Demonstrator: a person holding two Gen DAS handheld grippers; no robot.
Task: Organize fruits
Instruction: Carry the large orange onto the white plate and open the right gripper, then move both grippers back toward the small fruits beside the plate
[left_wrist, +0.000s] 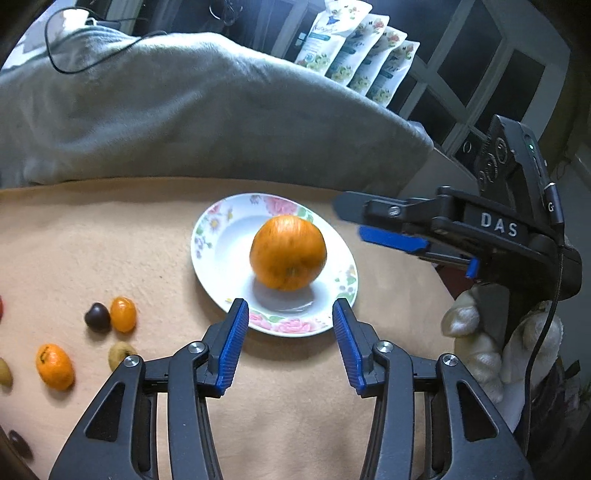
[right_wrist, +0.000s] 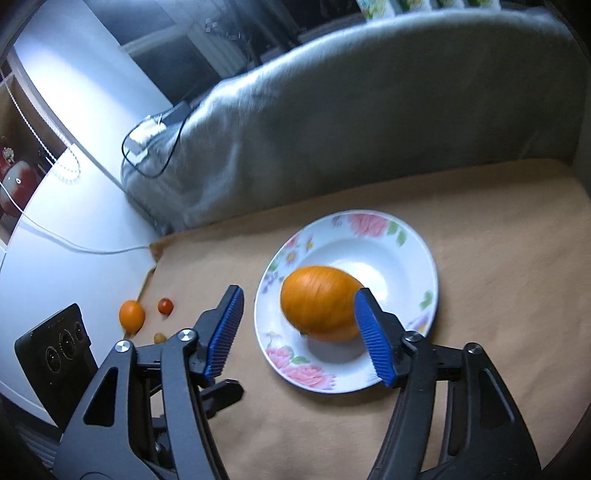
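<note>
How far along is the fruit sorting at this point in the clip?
Early. Done: one large orange sits on the floral plate. In hand: nothing; the left tool and right tool are both open and empty near the plate. Left: the small fruits on the tan cloth, including a small orange, an orange cherry tomato and a dark fruit.

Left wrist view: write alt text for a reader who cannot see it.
A large orange sits on a floral plate on a tan cloth, just beyond the open left gripper. Small fruits lie scattered to the left; the right gripper reaches in from the right.
</note>
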